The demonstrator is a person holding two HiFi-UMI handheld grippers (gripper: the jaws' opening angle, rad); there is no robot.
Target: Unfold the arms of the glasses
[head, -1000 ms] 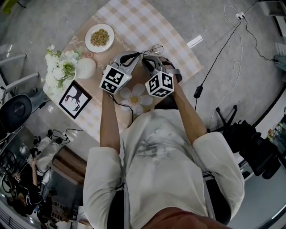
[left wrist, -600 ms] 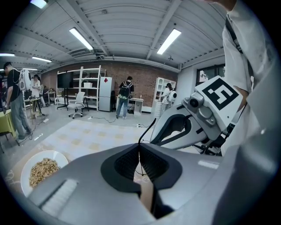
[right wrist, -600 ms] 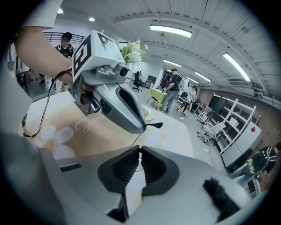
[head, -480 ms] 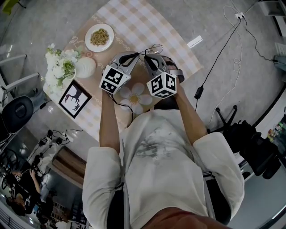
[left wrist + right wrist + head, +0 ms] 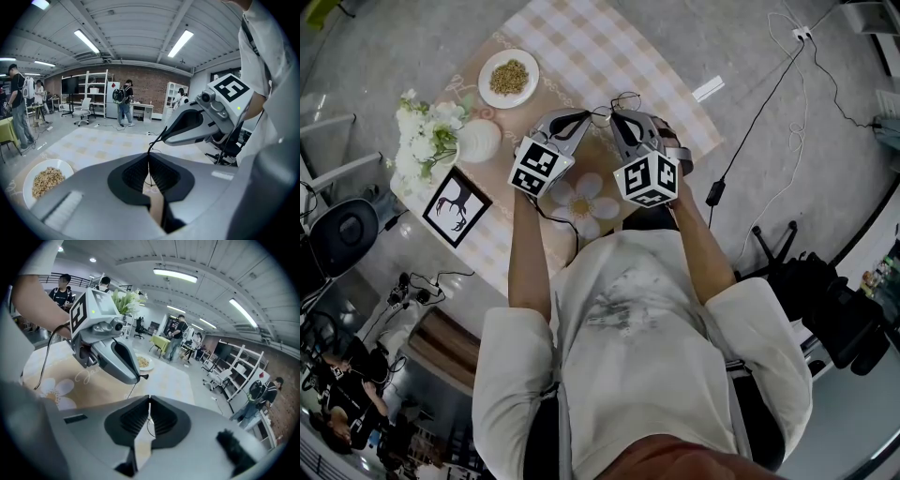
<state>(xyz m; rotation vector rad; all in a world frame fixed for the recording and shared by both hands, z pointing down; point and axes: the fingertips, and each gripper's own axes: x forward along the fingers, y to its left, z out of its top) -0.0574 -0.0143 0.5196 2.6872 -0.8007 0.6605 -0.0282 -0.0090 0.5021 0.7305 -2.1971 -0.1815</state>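
You hold the thin, dark-wired glasses (image 5: 623,99) with round lenses just beyond the flower mat (image 5: 581,202), left gripper (image 5: 592,113) pinched tight on the wire and right gripper (image 5: 613,117) closing on it.

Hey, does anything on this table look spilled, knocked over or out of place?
Nothing stands out. The seeds sit on their plate, unspilled, the flower vase stands upright, and the glasses are simply held above the checked cloth.
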